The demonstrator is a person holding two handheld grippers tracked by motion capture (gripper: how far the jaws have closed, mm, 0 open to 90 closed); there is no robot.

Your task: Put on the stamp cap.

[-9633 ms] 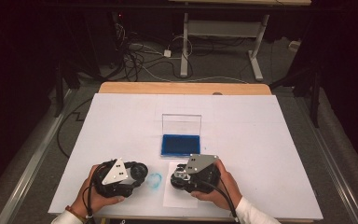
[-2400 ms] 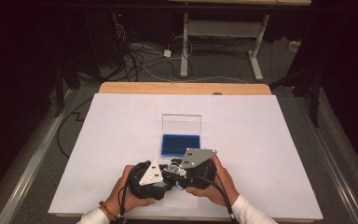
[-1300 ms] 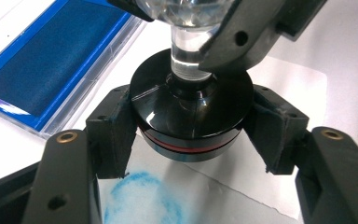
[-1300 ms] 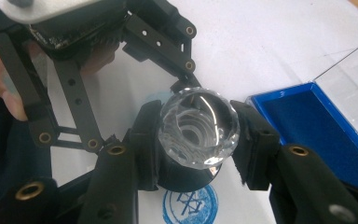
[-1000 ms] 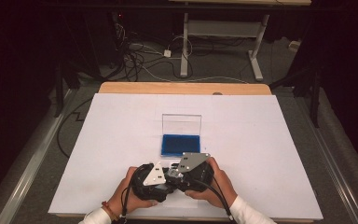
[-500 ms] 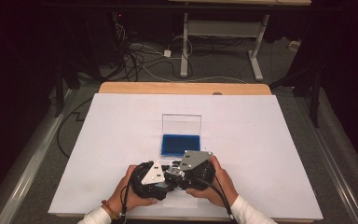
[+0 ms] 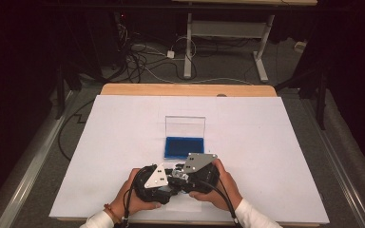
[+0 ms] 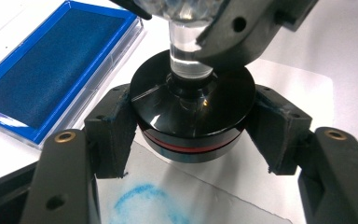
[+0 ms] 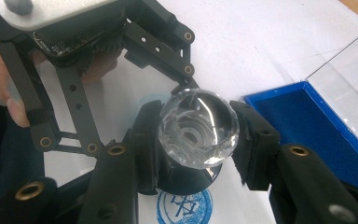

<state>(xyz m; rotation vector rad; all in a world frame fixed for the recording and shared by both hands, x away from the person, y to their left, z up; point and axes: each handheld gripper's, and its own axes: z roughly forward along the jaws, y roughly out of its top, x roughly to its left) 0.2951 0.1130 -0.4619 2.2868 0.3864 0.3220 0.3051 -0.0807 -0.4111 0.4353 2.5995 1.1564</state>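
A stamp with a black round base (image 8: 191,116) and a clear faceted knob (image 9: 198,128) hangs just above a white card (image 8: 279,88). My right gripper (image 9: 200,140) is shut on the knob from above. My left gripper (image 8: 196,130) clasps the base from both sides; its jaws have just been opening a little, with the pads (image 8: 116,130) still against the base. A round blue print (image 9: 184,205) lies on the card under the stamp. In the high view both grippers (image 7: 176,178) meet near the table's front edge.
An open blue ink pad (image 7: 184,147) with its clear lid (image 7: 185,127) standing up lies just beyond the grippers, mid-table. White sheet (image 7: 275,142) covers the table; a wooden edge (image 7: 185,89) runs along the far side. Cables and a desk frame stand beyond.
Since the earliest frame my left gripper has come across to the right one and taken the stamp's base. Over the last second neither hand has shifted.
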